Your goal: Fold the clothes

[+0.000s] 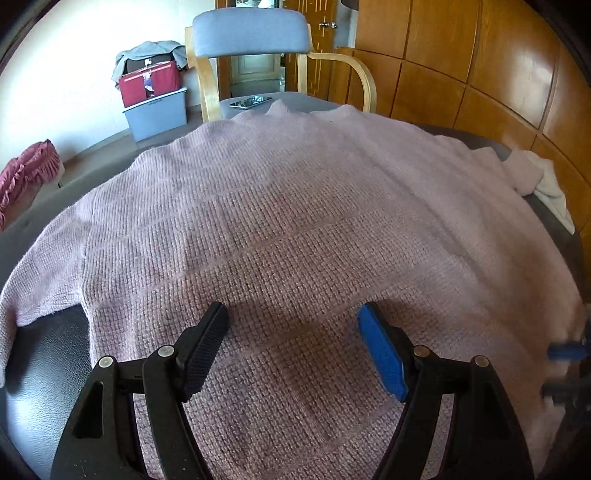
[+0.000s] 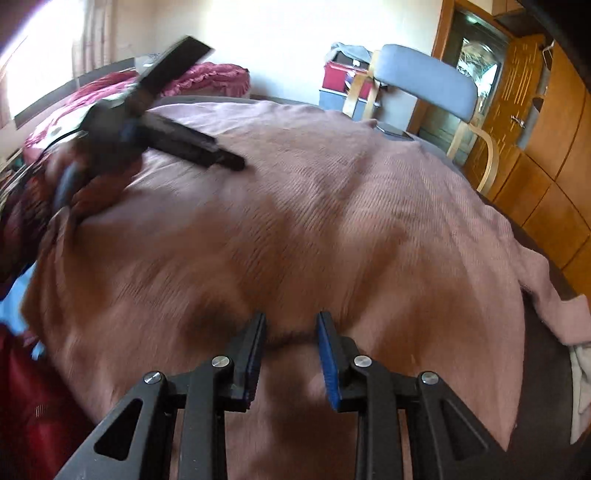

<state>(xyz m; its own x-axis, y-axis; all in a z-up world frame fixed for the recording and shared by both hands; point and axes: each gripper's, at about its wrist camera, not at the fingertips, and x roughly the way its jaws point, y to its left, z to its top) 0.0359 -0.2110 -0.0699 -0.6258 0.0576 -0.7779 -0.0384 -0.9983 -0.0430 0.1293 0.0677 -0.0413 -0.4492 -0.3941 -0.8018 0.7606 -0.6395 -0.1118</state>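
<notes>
1. A pink knitted sweater lies spread flat over a dark grey table, covering most of it; one sleeve runs off toward the left edge in the left wrist view, and in the right wrist view the other sleeve trails toward the table's right side.
2. The left gripper hangs just above the middle of the sweater, pointing steeply down, its jaws spread wide with nothing but bare knit showing between them (one pad black, the other blue). Its fingertips cast a shadow on the fabric; whether they touch it I cannot tell.
3. The right gripper is lower on the sweater's body, its jaws standing partly apart. A small ridge of the knit sits in the gap between them, but the pads do not press on it, so the grip is released. This view is blurred.
4. In the right wrist view the left gripper shows again at upper left, dark and smeared, above the sweater's far side.
5. A pale cloth lies at the table's right edge, touching the sweater's sleeve end.
6. Beyond the table stands a wooden armchair with blue-grey padding, and a phone rests on its seat.
7. Against the white wall sits a grey storage bin with a red bag on top and a grey garment draped over that.
8. Wooden wardrobe panels fill the right side; ruffled maroon bedding lies to the left.
</notes>
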